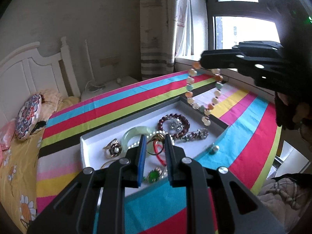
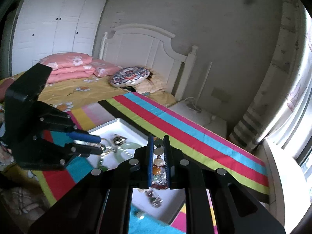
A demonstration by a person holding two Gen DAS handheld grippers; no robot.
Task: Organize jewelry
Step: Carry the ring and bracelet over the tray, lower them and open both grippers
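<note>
A white tray [image 1: 83, 150] [image 2: 109, 124] with a grey rim lies on the striped cloth. It holds a dark red bead bracelet [image 1: 173, 120], a pale jade bangle [image 1: 132, 134], a flower brooch [image 1: 113, 149] and a green stone pendant [image 1: 154, 175]. My right gripper [image 1: 201, 60] [image 2: 158, 137] is above the tray's far corner, shut on a necklace [image 1: 190, 80] [image 2: 159, 161] of cream, orange and green beads. The necklace hangs down in a loop. My left gripper [image 1: 155, 136] [image 2: 100, 144] hovers over the tray. Its jaws are nearly together on a thin metal bangle [image 1: 154, 150] [image 2: 105, 151], with a red cord loop below.
A small bead piece [image 1: 214, 149] lies on the cloth [image 1: 136, 97] just outside the tray. A bed [image 2: 78, 91] with pillows borders the table on one side. A window [image 1: 243, 33] and a curtain [image 1: 154, 29] stand behind. A white nightstand [image 2: 195, 115] sits in the corner.
</note>
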